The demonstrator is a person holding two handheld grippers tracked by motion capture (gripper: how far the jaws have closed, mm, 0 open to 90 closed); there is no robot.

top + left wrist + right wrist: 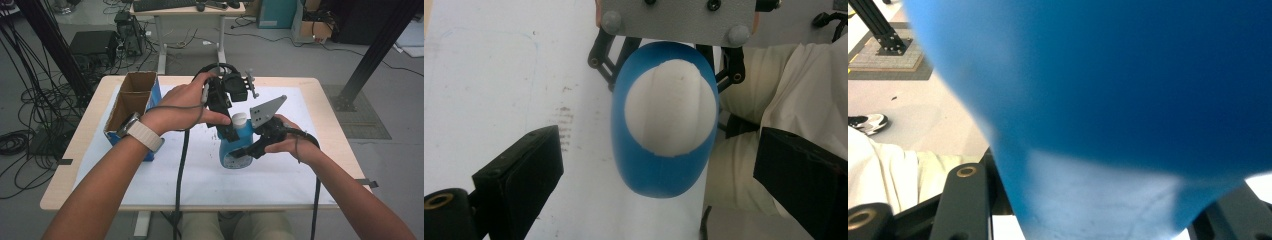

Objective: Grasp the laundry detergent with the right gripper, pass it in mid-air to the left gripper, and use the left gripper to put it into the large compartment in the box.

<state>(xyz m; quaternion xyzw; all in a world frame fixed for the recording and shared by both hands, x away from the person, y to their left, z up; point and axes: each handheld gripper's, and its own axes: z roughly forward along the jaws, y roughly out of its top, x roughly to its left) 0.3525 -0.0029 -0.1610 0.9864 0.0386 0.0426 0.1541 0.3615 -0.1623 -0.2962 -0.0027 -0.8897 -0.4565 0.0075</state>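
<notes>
High view: blue bottle (235,150) stands upright near mid-surface (280,185), long axis vertical, white cap (239,119) on top. My right claw (245,151) comes in from the right side and is clamped on the bottle body, low-to-mid height. Left claw (227,131) hangs over the bottle from above/behind, pointing down, tips right by the cap and shoulder. So the cap lies straight below the left claw; left is the nearer one for the cap, right is busy steadying. Cardboard box (131,107) sits well apart at the left edge of the surface, no obstacle. Open room front and right of the bottle, plenty.

Left gripper view: looking down the bottle's axis. Cap (671,112) sits centred betw. the two black jaws, which stand wide apart, clear of cap and blue shoulder (659,175) on both sides. Nothing held. The other claw's grey plate (679,17) shows at top, close behind the bottle, so I'd judge a straight drop is ok but any drift toward it risks a knock.

Right gripper view: blue bottle wall (1128,85) right up against the lens, paler label patch (1098,200) low down, jaws hugging it either side. Grip reads firm. Floor and a black frame foot (890,47) off to the left.

Next, I reckon: lower left claw along the axis, close on cap.
</notes>
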